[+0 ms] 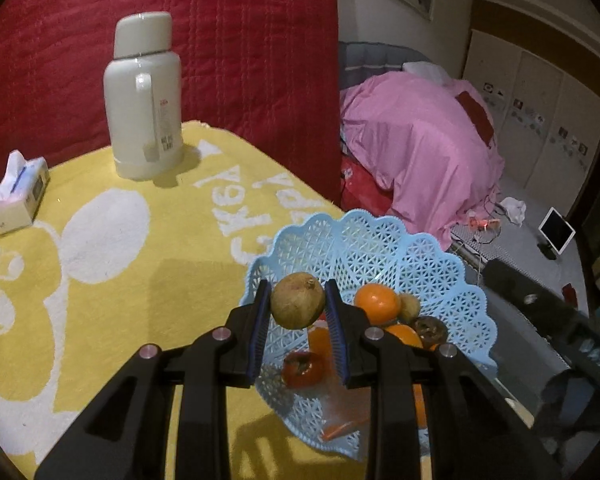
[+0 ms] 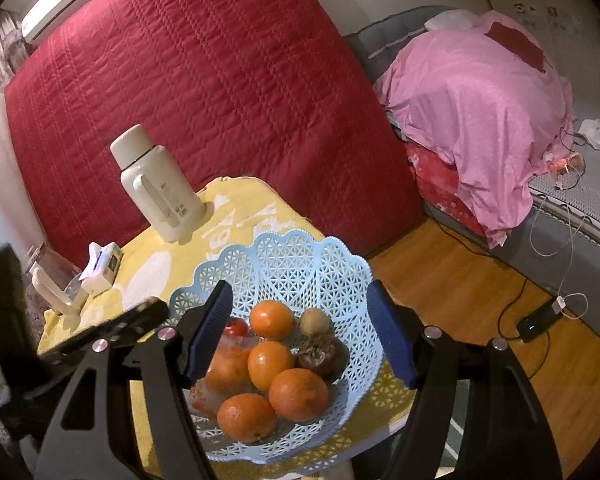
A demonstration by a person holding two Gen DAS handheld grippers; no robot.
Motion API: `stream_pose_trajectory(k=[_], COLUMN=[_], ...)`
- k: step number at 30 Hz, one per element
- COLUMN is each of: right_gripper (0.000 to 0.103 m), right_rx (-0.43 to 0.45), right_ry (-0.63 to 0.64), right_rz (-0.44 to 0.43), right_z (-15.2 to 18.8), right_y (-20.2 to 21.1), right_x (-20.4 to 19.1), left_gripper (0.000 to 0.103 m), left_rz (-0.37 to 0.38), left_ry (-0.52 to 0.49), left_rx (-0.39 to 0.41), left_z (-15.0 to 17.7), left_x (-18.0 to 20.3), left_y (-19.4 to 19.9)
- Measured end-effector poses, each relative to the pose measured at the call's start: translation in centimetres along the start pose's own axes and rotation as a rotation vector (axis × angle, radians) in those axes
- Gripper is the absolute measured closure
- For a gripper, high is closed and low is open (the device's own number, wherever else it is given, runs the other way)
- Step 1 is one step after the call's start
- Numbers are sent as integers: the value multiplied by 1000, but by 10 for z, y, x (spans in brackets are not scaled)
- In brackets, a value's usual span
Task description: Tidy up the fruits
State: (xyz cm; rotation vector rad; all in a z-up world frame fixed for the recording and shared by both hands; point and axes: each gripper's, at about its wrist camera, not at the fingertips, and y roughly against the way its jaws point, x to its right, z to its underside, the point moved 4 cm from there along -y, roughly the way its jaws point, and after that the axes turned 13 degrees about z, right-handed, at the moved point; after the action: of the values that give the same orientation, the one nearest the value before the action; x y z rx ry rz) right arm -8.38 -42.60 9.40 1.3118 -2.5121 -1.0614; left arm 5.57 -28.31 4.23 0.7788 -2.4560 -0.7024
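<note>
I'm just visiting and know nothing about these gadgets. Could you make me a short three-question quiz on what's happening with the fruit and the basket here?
1. True or false: the left gripper is shut on a brownish round fruit.
2. How do the right gripper's jaws stand?
A. Clamped on an orange
B. Open, holding nothing, over the blue basket
C. Clamped on the basket rim
3. Fill in: the white thermos stands on the ____ towel.

Key
1. True: the fruit sits between both blue pads, above the basket.
2. B.
3. Yellow.
</note>
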Motion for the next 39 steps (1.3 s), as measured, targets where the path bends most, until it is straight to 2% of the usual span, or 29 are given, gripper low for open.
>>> stream_pose_trajectory(k=[5, 7, 8, 10, 11, 17, 20, 24, 25, 28, 33, 39], right_gripper=[32, 32, 32, 32, 32, 32, 32, 23, 23, 21, 21, 17], right_rx=[4, 3, 2, 3, 4, 16, 27, 50, 57, 70, 90, 116], right_ry=[5, 8, 9, 10, 9, -1, -11, -32, -40, -53, -67, -59], right_rz=[-11, -14, -14, -16, -16, -15, -15, -13, -11, -12, -15, -21], right_z=[0, 0, 1, 0, -1, -4, -7, -13, -15, -20, -26, -30], right_y=[3, 4, 4, 4, 4, 8, 12, 20, 23, 29, 38, 49], right_x=[-1, -1, -2, -1, -1, 1, 4, 12, 14, 20, 27, 27], left_gripper=[75, 69, 56, 51, 45, 40, 29, 14, 12, 10, 5, 5], left_rz=[4, 3, 2, 19, 8, 9, -7, -46, -75, -144, -197, -275], left_ry=[16, 27, 36, 57, 58, 78, 79, 55, 43, 25, -2, -90], left_rx=[-19, -22, -19, -9, -3, 17, 35, 64, 77, 108, 139, 180], left_z=[4, 4, 4, 5, 5, 4, 3, 1, 1, 3, 5, 2], left_x=[-6, -8, -9, -11, -12, -18, -20, -16, -14, -12, -9, 10], left_y=[-7, -7, -6, -2, 0, 11, 19, 29, 33, 41, 52, 68])
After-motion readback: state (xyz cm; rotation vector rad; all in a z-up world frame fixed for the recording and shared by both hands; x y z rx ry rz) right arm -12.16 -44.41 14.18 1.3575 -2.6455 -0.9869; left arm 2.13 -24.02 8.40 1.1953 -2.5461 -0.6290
